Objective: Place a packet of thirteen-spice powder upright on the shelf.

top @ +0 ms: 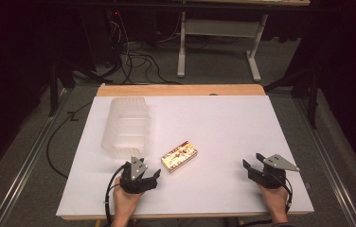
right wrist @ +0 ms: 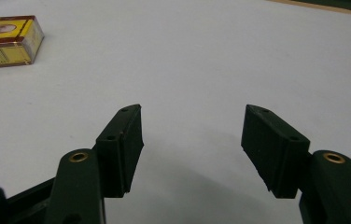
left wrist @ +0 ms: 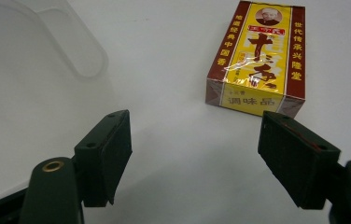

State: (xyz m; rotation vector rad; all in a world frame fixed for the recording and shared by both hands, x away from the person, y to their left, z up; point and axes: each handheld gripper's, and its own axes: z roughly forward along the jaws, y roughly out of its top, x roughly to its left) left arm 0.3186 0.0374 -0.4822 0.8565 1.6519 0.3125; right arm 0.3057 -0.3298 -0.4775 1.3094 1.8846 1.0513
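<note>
Both tongs gape empty; yellow-and-maroon box (left wrist: 257, 60) (glossy wrap, Chinese lettering) lies flat.

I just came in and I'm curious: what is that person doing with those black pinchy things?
A person sits at a white table with a gripper in each hand. The left gripper and right gripper are both open and hold nothing. A small yellow and red box lies flat between them, nearer the left one. A clear plastic container sits behind it. Nothing is picked up.
</note>
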